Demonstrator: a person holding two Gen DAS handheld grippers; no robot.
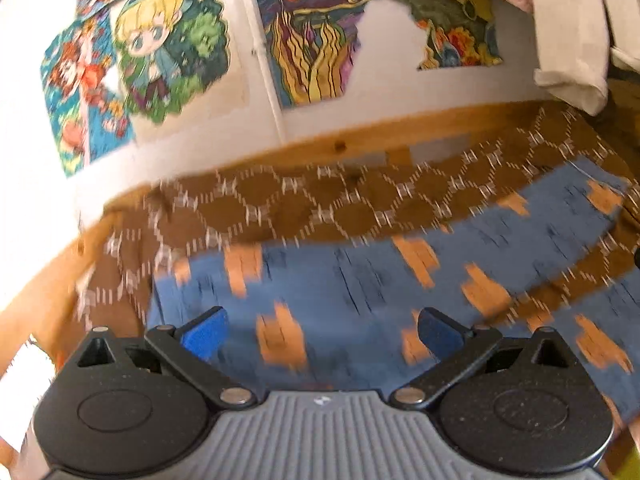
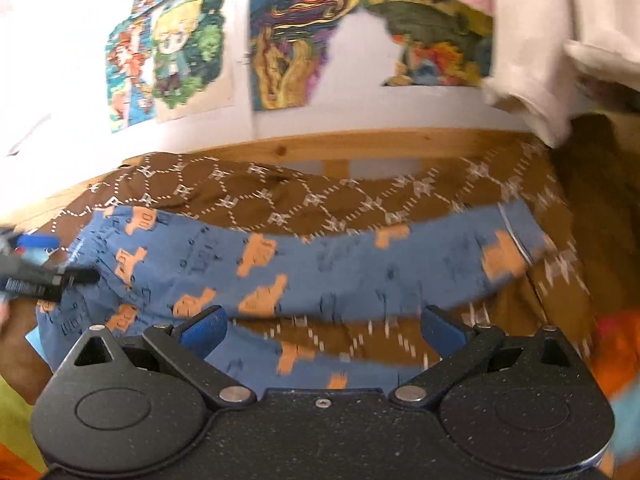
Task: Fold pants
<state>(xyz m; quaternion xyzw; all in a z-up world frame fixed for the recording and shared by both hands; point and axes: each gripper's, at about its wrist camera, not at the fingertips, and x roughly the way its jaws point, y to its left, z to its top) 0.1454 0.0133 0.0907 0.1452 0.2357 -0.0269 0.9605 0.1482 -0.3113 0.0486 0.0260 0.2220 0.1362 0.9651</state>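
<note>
Both the left gripper (image 1: pixel 322 330) and right gripper (image 2: pixel 322 330) are held with fingers apart and empty over the blue pants (image 2: pixel 320 264), which are spread across mid-frame, apparently not yet folded.

Blue pants (image 2: pixel 320 264) on brown patterned bedspread (image 2: pixel 280 196).

The left gripper (image 1: pixel 322 332) has its jaws spread wide, and nothing is between its blue fingertips (image 1: pixel 206 334). It points forward and a little down. The right gripper (image 2: pixel 322 330) has its jaws wide apart too, with nothing between the blue fingertips (image 2: pixel 204 330). In the right wrist view the left gripper shows at the far left edge, blurred, well apart from the right one.
</note>
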